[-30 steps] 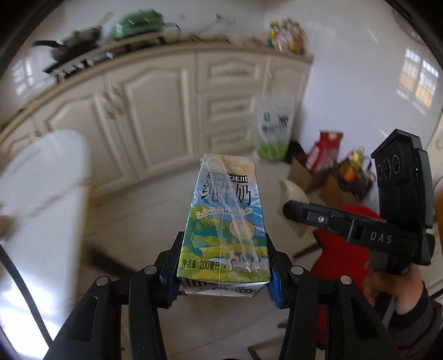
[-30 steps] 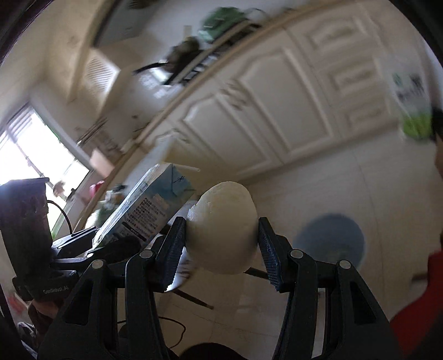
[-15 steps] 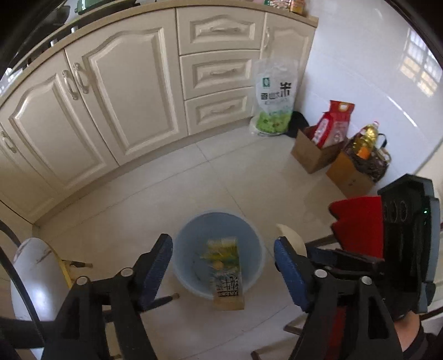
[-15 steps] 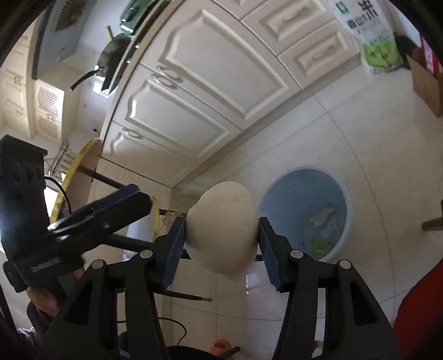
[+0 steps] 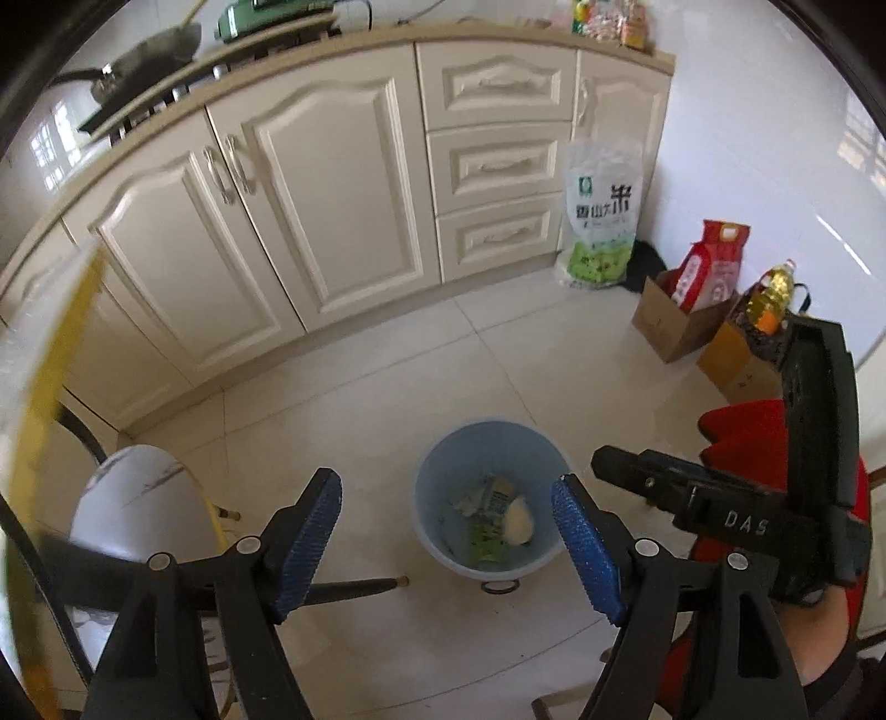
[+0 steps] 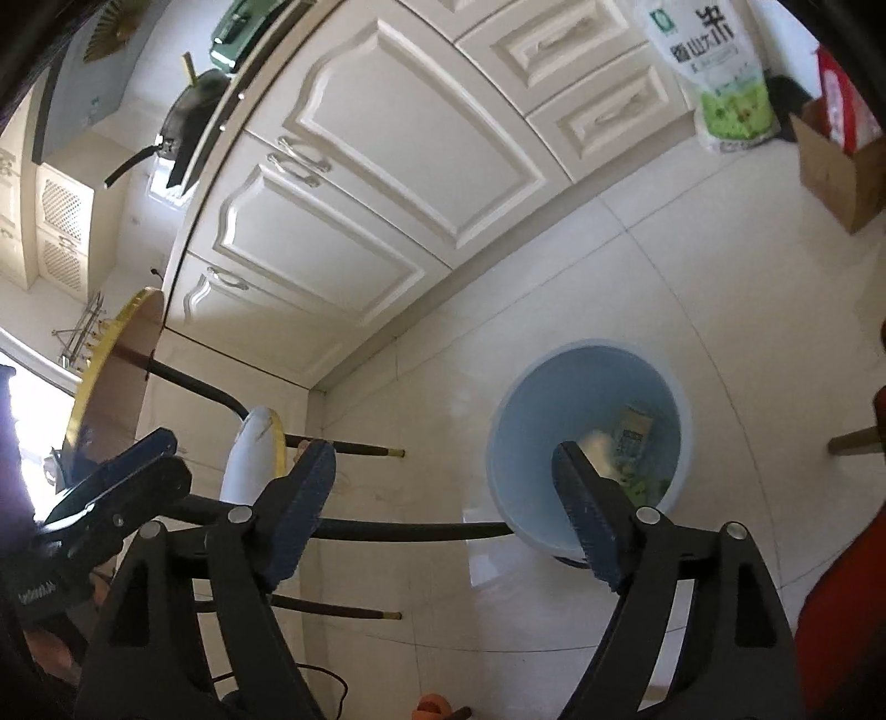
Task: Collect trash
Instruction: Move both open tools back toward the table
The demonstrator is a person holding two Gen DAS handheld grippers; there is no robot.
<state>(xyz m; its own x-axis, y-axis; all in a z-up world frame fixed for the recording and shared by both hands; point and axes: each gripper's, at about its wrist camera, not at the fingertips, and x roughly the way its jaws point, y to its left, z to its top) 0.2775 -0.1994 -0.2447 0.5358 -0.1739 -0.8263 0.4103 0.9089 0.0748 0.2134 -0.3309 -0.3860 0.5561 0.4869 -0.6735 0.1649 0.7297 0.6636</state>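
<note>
1. Both claws hang above the blue bin (image 5: 493,498), pointing steeply down at it, which I judge is the pose for dropping trash straight into its mouth rather than beside it.
2. The left claw (image 5: 446,545) stands wide apart with nothing between its blue pads; its jaws have just been opening, and the milk carton (image 5: 494,501) lies inside the bin among green scraps.
3. The right claw (image 6: 443,509) is likewise spread wide and empty; its jaws have just been opening too, and the pale rounded lump (image 5: 519,520) rests at the bin's bottom, just beside the carton.
4. The bin stands on the tiled floor (image 5: 387,387) near the cream cabinets (image 5: 310,221), close to the dark legs of a small round table (image 5: 138,498), so it is easy to reach from above.
5. The rice bag (image 5: 601,221) leans against the cabinets and the cardboard boxes (image 5: 673,324) hold a red packet and an oil bottle; these look like stores, not trash.
6. Hard to make out: the scraps under the carton are too small to name, and the right pad covers part of the bin's contents in the right wrist view.
7. The counter (image 5: 332,44) is seen only at its edge, and whether more trash remains anywhere cannot be told.
</note>
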